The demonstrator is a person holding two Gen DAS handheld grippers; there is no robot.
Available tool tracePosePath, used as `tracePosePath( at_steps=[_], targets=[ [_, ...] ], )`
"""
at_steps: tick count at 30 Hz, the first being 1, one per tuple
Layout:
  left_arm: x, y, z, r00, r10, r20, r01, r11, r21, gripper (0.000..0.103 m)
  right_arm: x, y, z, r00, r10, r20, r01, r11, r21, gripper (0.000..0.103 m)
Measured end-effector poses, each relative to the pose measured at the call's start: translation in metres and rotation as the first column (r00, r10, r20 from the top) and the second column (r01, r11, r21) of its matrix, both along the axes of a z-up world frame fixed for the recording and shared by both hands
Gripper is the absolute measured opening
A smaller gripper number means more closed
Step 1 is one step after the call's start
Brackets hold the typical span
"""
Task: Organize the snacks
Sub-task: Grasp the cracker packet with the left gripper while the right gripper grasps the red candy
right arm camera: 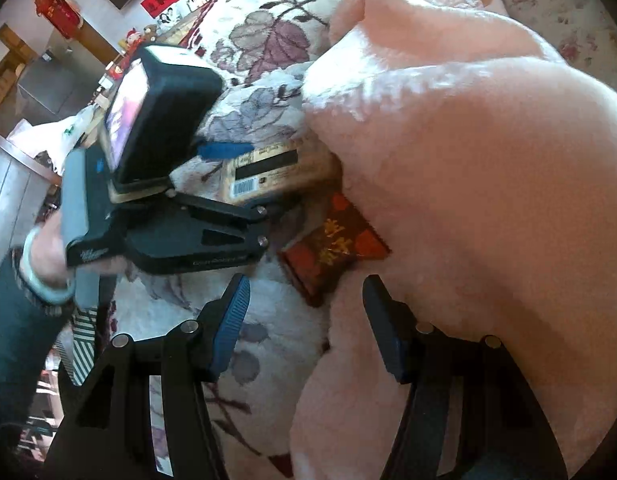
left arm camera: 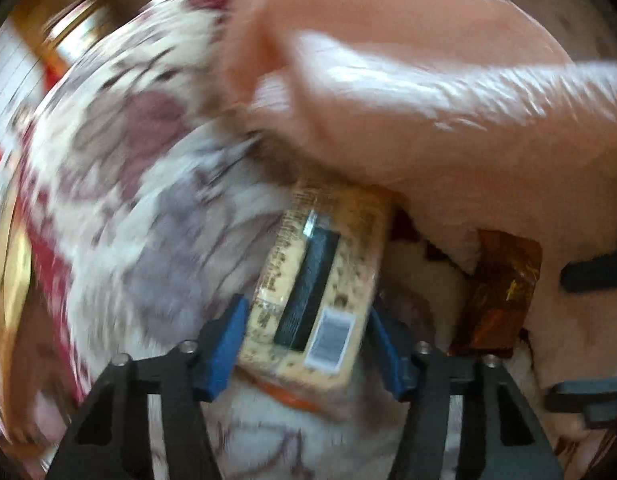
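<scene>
From our left gripper the pale yellow snack packet lies straight ahead, right between the blue pads, its long axis running away from us toward the pink plush blanket, so the fingers straddle its narrow width. The pads sit against both long edges, partly closed around the packet; we read that as a pinch on the packet, though the blur keeps us from being certain how firmly they press. The packet's far end is tucked just under the blanket's fold, and it lies on the floral cover.

Just to the right of the yellow packet, also half under the blanket, lies a dark red snack packet, touching nothing of ours.

Our right gripper hovers nearer that red packet, which lies just beyond its fingertips, tilted across the line of the fingers. Its fingers stand spread with nothing between them; one finger rests beside the blanket's edge.

Beyond the yellow packet, the floral cover runs on toward the blurred red and gold furnishings behind.

We judge the left hand the one placed to lift the yellow packet clear of the blanket next.
</scene>
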State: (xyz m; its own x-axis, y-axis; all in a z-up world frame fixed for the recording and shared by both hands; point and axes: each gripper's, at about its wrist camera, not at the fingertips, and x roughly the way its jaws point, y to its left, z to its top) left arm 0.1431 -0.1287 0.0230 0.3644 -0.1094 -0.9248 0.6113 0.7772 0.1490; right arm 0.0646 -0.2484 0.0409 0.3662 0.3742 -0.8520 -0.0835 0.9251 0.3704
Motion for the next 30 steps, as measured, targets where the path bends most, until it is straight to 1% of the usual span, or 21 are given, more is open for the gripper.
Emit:
tracePosePath(
  at_steps=[2,4,8,9,10,12,14,16,20,23,26,30],
  targets=[
    [-0.005,0.015,0.006,0.996,0.084,-0.022,-0.084,0.996,-0.027,0.058,0.006,0.007,-0.008,1.000,0.002,-0.019,-0.002,1.000,-0.022,0.059],
    [-0.011,0.024,0.009,0.993,0.116,-0.035,-0.118,0.992,-0.048,0.058,0.014,0.011,-0.014,1.000,-0.001,-0.017,0.000,0.999,-0.047,0.059],
    [-0.022,0.040,0.010,0.980,0.198,-0.029,-0.200,0.978,-0.059,0.058,0.034,0.016,-0.025,1.000,-0.027,-0.015,0.026,0.999,-0.034,0.057],
    [-0.024,0.041,0.010,0.975,0.220,-0.020,-0.221,0.973,-0.062,0.058,0.036,0.018,-0.026,1.000,-0.020,-0.008,0.020,0.999,-0.044,0.052],
    [-0.025,0.043,0.009,0.971,0.240,-0.011,-0.240,0.969,-0.060,0.058,0.040,0.020,-0.029,1.000,-0.011,-0.006,0.011,0.998,-0.061,0.045],
    [-0.024,0.045,0.006,0.963,0.269,-0.003,-0.268,0.962,-0.059,0.058,0.046,0.020,-0.036,1.000,-0.009,-0.009,0.008,0.998,-0.059,0.035],
    [-0.029,0.047,0.007,0.956,0.292,-0.002,-0.292,0.954,-0.071,0.058,0.047,0.018,-0.039,1.000,-0.001,-0.003,0.000,0.999,-0.049,0.034],
    [-0.043,0.051,0.015,0.949,0.315,-0.004,-0.314,0.946,-0.083,0.057,0.042,0.017,-0.035,1.000,0.014,0.013,-0.014,0.998,-0.054,0.033],
    [-0.047,0.060,0.022,0.930,0.369,-0.010,-0.366,0.921,-0.134,0.056,0.031,0.018,-0.021,0.999,0.033,0.038,-0.032,0.999,-0.037,0.033],
    [-0.055,0.070,0.029,0.913,0.407,0.009,-0.401,0.903,-0.153,0.056,0.023,0.024,-0.010,0.997,0.056,0.053,-0.055,0.998,-0.030,0.033],
    [-0.070,0.089,0.039,0.891,0.455,0.017,-0.444,0.877,-0.180,0.055,0.014,0.036,0.001,0.993,0.093,0.072,-0.091,0.995,-0.031,0.033],
    [-0.092,0.119,0.047,0.853,0.520,0.037,-0.504,0.841,-0.198,0.055,0.003,0.060,0.014,0.984,0.148,0.095,-0.146,0.989,-0.030,0.033]
  ],
)
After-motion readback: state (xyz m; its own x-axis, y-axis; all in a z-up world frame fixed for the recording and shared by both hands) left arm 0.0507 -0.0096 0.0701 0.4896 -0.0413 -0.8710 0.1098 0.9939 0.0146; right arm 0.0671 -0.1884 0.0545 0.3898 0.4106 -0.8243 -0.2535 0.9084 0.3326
